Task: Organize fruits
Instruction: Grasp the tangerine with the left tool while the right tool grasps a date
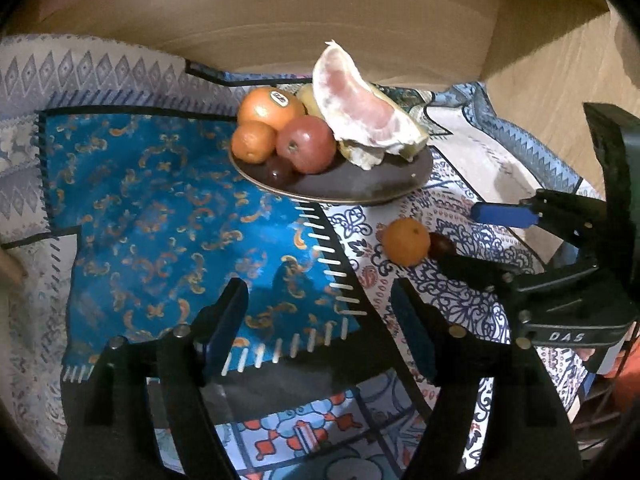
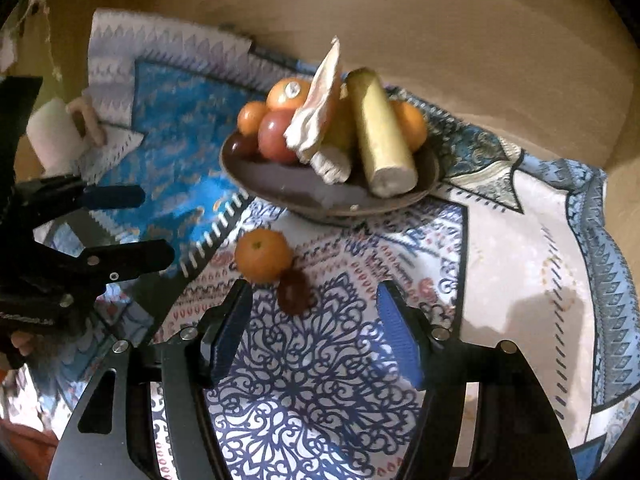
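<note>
Tangerine (image 2: 263, 255) and dark fruit (image 2: 295, 292) lie just ahead of my right gripper (image 2: 316, 340), nearer than my left (image 1: 320, 328); both agape, empty.

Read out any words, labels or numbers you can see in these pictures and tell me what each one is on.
"DAS": raised letters on the right gripper's black body, seen in the left wrist view.
Sticker on the big orange on the plate: dark oval with pale marks, too blurred to read.
Same sticker in the right wrist view: unreadable.
Nothing else carries text; the cloth has only patterns.
</note>
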### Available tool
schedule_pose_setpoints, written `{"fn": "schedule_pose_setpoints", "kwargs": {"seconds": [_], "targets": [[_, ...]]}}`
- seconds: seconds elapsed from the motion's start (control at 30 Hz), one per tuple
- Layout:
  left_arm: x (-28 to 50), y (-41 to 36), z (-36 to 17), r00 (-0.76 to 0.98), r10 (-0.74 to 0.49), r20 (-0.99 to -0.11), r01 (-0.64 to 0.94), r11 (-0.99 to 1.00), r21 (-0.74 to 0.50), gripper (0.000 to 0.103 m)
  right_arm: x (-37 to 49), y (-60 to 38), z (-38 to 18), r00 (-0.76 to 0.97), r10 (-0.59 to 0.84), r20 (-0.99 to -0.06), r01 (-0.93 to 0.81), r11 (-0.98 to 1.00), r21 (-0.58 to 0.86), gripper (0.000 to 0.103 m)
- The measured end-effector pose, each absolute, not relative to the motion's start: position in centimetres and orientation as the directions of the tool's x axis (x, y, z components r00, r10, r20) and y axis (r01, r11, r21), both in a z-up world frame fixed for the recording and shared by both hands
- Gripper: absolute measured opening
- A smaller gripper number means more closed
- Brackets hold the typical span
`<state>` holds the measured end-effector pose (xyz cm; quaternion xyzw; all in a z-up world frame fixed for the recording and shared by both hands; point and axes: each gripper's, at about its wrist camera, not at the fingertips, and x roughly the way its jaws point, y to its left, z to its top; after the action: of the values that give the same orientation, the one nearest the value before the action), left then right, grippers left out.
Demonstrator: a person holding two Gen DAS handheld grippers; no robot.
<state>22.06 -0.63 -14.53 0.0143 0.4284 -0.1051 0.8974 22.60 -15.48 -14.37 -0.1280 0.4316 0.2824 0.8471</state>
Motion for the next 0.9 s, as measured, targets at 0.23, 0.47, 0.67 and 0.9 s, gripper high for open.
{"fn": "schedule_pose_setpoints", "kwargs": {"seconds": [0.23, 0.47, 0.67, 0.9], "targets": [[22.5, -1.8, -15.1, 0.605, -0.184, -0.775, 0.223, 0.973, -0.056, 0.066, 23.1, -15.1, -15.1, 0.428, 0.378, -0.821, -0.611, 0.790, 0.045, 0.022], [23.5, -3.8, -15.2, 0.587, -0.220, -0.779, 0.283, 0.957, -0.058, 0.059, 23.3, -16.0, -14.5, 0.425, 0.406, -0.809, -0.604, 0.793, 0.080, 0.015], [24.9, -6.0, -15.7, 0.556, -0.239, -0.796, 0.332, 0.942, -0.050, 0.052, 23.4, -18.4, -13.3, 0.464, 0.396, -0.793, -0.564, 0.822, 0.081, 0.015], [26.2, -8.0, -16.5, 0.539, -0.232, -0.810, 0.351, 0.936, -0.035, 0.035, 23.8, -20.0, -12.5, 0.479, 0.403, -0.780, -0.543, 0.834, 0.098, 0.015]]}}
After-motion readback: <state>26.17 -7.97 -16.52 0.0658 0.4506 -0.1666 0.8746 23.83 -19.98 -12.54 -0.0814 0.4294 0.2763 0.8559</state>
